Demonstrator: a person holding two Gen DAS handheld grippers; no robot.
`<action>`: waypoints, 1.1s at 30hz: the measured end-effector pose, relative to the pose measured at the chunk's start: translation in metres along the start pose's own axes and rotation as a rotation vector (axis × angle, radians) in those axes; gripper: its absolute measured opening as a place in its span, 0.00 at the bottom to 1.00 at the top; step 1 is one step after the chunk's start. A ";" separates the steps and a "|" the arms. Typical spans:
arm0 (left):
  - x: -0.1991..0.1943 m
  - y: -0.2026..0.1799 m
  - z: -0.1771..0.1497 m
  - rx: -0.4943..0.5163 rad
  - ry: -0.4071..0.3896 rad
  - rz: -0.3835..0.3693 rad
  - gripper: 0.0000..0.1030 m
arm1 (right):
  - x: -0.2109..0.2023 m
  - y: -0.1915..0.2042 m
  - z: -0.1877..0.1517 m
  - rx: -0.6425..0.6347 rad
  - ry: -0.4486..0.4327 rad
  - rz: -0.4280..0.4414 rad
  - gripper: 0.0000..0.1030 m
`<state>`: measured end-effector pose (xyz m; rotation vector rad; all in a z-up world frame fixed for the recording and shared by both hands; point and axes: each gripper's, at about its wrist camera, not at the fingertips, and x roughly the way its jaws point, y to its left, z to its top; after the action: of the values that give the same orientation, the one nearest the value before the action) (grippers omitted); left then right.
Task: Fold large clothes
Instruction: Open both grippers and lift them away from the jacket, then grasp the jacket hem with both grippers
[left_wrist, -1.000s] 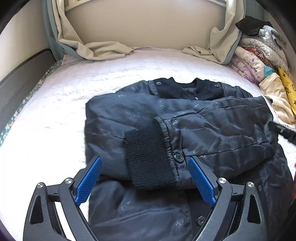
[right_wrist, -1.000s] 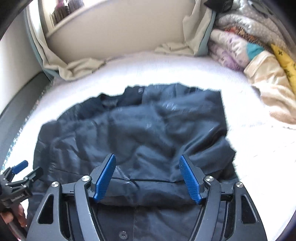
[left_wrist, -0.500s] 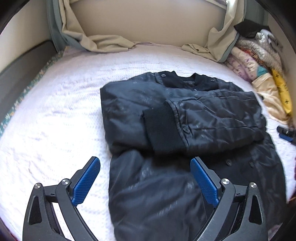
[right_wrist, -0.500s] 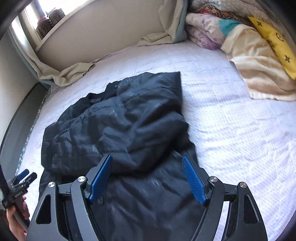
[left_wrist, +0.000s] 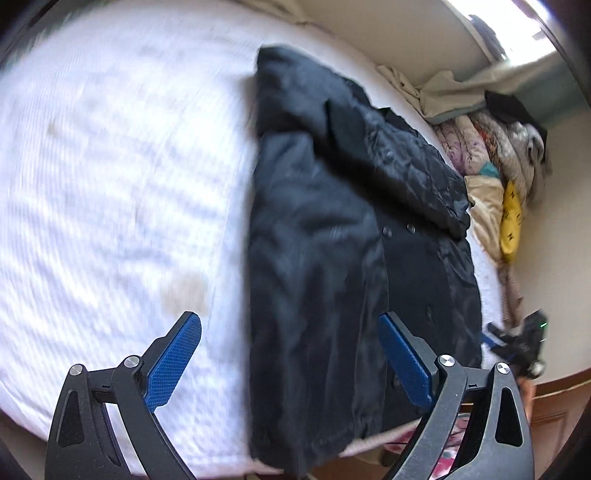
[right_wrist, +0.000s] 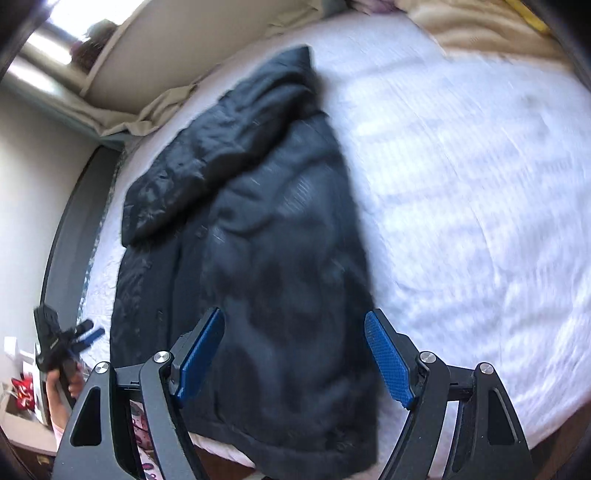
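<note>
You're looking at a dark navy quilted jacket (left_wrist: 325, 236) lying lengthwise on the bed (left_wrist: 110, 184), its hem hanging just over the near edge. It's sitting partly folded: a shiny, crinkled sleeve (left_wrist: 399, 162) is lying across the chest, and a row of small round snaps (left_wrist: 387, 232) is showing down the front. The shell is looking slick and puffy, the folds soft and rumpled. The bed cover is reading as white ribbed knit with a faint brownish stain (left_wrist: 184, 295) near the near edge. Your left gripper (left_wrist: 291, 363) is hanging released over the hem, blue textured pads spread, nothing pinched. Your right gripper (right_wrist: 295, 362) is likewise spread wide above the hem, gripping nothing. A pile of patterned folded fabrics (left_wrist: 495, 162) is sitting at the bed's far corner.
</note>
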<state>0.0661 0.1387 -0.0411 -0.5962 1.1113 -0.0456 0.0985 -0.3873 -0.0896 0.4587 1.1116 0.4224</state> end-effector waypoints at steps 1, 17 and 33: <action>0.000 0.003 -0.005 -0.010 0.005 -0.007 0.92 | 0.001 -0.004 -0.003 0.013 0.011 -0.007 0.75; 0.039 0.003 -0.042 -0.071 0.151 -0.228 0.87 | 0.018 -0.048 -0.024 0.093 0.184 0.267 0.75; 0.038 0.006 -0.051 -0.081 0.104 -0.290 0.17 | 0.026 -0.028 -0.038 0.001 0.248 0.310 0.22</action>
<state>0.0387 0.1102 -0.0907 -0.8323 1.1239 -0.2863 0.0760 -0.3916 -0.1384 0.5941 1.2838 0.7664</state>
